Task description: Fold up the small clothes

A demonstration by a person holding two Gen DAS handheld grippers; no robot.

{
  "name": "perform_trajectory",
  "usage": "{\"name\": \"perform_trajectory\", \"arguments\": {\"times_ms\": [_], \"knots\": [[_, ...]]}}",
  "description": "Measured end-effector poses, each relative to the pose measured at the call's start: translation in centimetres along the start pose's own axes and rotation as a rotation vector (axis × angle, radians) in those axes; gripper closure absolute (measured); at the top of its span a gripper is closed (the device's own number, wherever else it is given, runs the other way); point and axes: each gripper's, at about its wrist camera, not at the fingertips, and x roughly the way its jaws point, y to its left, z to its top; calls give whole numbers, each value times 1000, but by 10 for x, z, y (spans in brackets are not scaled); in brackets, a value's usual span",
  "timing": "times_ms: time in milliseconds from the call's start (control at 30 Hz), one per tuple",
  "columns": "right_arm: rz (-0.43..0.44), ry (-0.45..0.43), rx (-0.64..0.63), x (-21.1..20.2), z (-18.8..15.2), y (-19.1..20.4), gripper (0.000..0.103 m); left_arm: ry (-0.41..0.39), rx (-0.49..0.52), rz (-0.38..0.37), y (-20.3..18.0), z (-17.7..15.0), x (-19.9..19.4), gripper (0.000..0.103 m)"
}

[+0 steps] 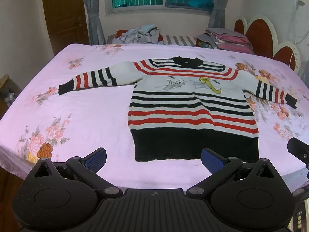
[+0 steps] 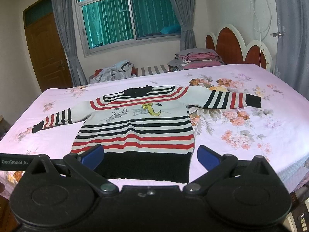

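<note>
A striped sweater [image 1: 191, 106] lies flat on the bed [image 1: 77, 106], face up, both sleeves spread outward, collar at the far end. The left gripper [image 1: 153, 159] hovers at the near edge of the bed, fingers spread wide and empty; the black hem lies just ahead of it, toward its right finger [image 1: 212, 159]. The right gripper [image 2: 150, 156] is likewise spread and empty, low over the same hem, which fills the gap between its blue pads [image 2: 92, 155]. Neither gripper visibly touches the sweater.
</note>
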Motion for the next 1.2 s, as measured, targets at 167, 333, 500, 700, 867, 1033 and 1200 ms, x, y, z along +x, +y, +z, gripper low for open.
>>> {"name": "perform_trajectory", "arguments": {"times_ms": [167,333,500,700,867,1033,1200], "knots": [[0,0,-1,0,0,0,0,1,-3,-1,1,1,1,0],[-1,1,0,0,0,0,0,3,1,-1,0,2,1,0],[-6,1,5,3,-1,-4,0,4,1,0,-1,4,2,0],[-11,6,8,6,-1,-8,0,11,5,0,-3,8,5,0],[-28,13,13,13,4,-11,0,8,10,1,-4,14,13,0],[-48,19,28,21,6,-14,0,18,7,-6,0,22,28,0],[-68,26,38,36,12,-15,0,18,2,-8,4,35,49,0]]}}
